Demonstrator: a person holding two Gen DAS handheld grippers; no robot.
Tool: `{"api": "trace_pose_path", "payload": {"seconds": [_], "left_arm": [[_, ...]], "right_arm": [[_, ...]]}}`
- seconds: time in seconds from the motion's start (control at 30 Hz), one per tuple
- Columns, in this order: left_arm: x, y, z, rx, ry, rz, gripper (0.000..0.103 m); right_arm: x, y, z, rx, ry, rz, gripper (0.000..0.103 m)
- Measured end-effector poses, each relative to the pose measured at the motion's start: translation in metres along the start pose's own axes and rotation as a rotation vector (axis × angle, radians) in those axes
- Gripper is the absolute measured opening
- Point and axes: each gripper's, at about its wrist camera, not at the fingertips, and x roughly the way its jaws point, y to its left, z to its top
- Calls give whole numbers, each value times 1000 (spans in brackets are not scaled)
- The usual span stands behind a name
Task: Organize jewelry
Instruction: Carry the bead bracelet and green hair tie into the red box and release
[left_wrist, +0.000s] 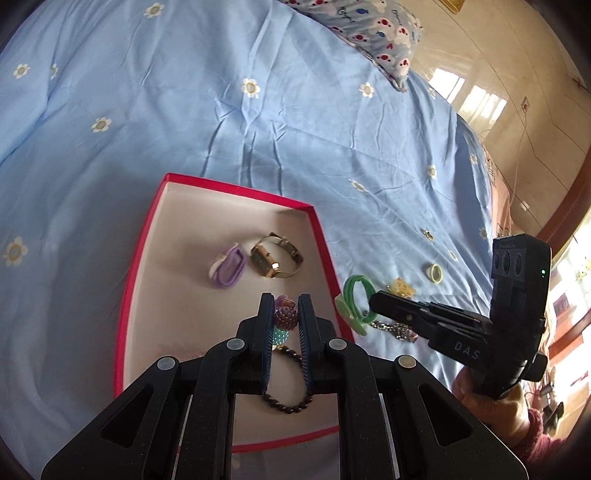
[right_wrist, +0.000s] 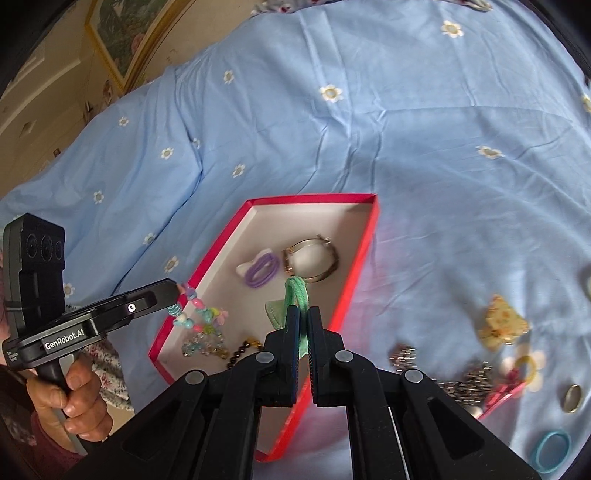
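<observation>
**Both grippers loaded over the red box**

While the left gripper (left_wrist: 286, 317) is clenched on a colourful bead bracelet (left_wrist: 284, 319), its strand dangles between the jaws so it can be lowered onto the box floor instead of dragging across it. Below it a dark bead bracelet (left_wrist: 288, 400) already lies on the lining. At about 12 o'clock from those fingertips sit a purple hair tie (left_wrist: 227, 267) and a gold watch (left_wrist: 275, 256), just beside each other; the far half of the red box (left_wrist: 240, 186) beyond them looks bare, which I judge the roomiest place to set things.

At 3 o'clock, the right gripper (right_wrist: 303, 325) grasps a green hair tie (right_wrist: 295, 295), pinched low so its loop stands upright above the box's right wall. That wall lies directly under the jaws, so the loop could snag the rim on descent. Outside, toward 3 to 4 o'clock in the right wrist view, a yellow charm (right_wrist: 502, 326), a gold ring (right_wrist: 571, 398) and a blue hair tie (right_wrist: 552, 450) wait on the blue bedsheet (right_wrist: 369, 129), well apart from the box.
</observation>
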Motion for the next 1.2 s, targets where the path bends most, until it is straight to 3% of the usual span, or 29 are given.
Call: {"api": "trace_pose_path", "payload": {"seconds": [0.43, 0.77, 1.07, 1.2], "left_arm": [[25, 35, 5, -39, 31, 32, 11], [57, 66, 5, -61, 79, 115, 11], [63, 69, -1, -65, 96, 147, 11], [60, 64, -1, -66, 92, 152, 18]], "right_arm": [[58, 18, 1, -37, 94, 7, 4], [92, 13, 6, -54, 150, -58, 5], [96, 10, 7, -44, 157, -52, 11], [89, 8, 7, -28, 142, -36, 26]]}}
